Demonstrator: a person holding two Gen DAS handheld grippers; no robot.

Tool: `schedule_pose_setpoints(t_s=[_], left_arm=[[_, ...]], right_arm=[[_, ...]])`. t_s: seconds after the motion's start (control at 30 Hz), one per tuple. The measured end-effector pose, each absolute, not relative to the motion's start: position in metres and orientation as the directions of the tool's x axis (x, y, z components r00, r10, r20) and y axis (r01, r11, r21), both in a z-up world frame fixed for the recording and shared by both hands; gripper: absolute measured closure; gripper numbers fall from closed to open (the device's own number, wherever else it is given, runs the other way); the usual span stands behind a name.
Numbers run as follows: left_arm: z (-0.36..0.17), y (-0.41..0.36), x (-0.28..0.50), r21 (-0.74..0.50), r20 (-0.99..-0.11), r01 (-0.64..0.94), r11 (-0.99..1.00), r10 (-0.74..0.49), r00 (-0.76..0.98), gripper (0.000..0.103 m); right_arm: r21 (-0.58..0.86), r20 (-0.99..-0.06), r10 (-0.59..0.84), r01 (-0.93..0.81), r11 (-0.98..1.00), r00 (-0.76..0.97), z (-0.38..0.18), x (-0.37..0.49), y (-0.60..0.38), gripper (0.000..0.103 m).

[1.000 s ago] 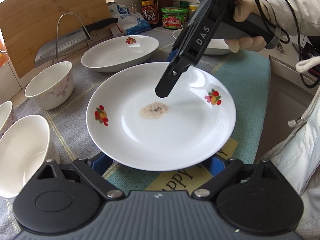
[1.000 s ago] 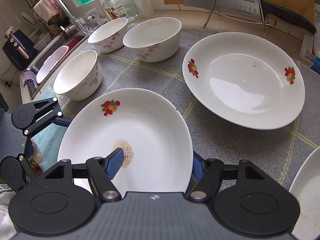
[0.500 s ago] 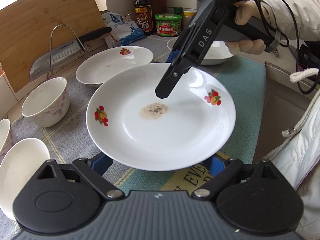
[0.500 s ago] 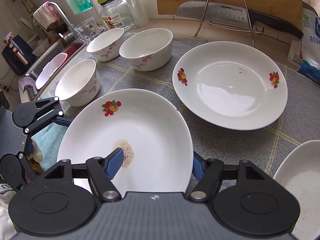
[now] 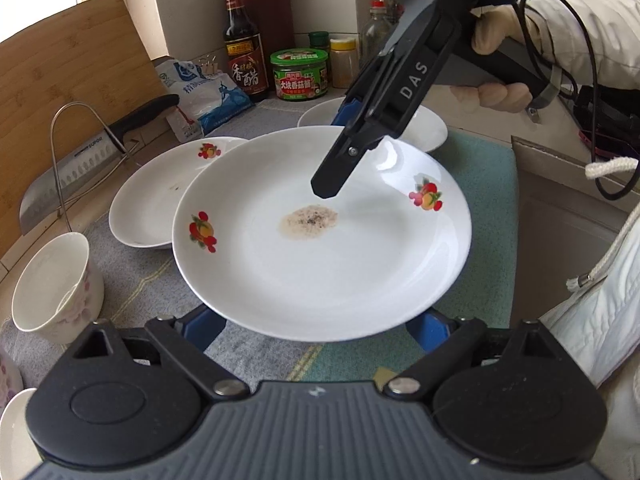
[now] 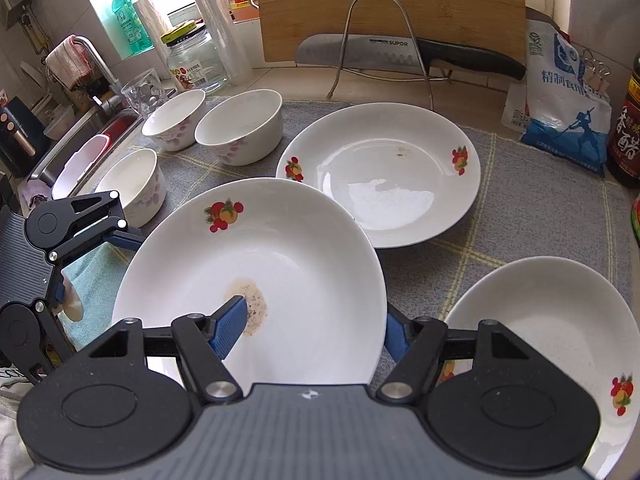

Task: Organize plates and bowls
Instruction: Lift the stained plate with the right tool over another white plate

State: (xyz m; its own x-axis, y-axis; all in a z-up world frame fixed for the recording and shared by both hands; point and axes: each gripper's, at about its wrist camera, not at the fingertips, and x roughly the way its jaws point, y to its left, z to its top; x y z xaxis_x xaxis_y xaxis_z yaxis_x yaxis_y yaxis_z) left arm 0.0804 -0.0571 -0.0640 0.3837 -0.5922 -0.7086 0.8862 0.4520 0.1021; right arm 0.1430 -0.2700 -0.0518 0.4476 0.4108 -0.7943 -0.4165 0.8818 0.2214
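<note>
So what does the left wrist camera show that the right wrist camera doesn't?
Only the left wrist view shows the green-lidded jar, the knife block and the person's hand holding the right gripper.

Only the right wrist view shows the sink, the green soap bottle, the glass jar and all three bowls.

Both show the stained plate carried between the grippers, a second plate on the grey mat, the cleaver in its rack, the cutting board and the vinegar bottle.
</note>
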Motion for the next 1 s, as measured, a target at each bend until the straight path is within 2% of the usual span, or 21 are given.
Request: schedule_pose_setpoints(t_s=[0.53, 1.0], left_arm=[[-0.066, -0.138, 0.1, 0.082, -0.692, 0.945, 0.316, -0.665, 0.282, 0.008], [-0.073, -0.188, 0.113, 0.056, -0.708, 0.964, 0.259, -0.671, 0.221, 0.008]], right_arm=[[0.193, -0.782, 0.309, -0.262, 0.946, 0.541, -0.043, 0.115, -0.354, 0.028], [0.208, -0.78, 0.262, -0.159, 0.965, 0.568, -0.055, 0.109, -0.404, 0.028]])
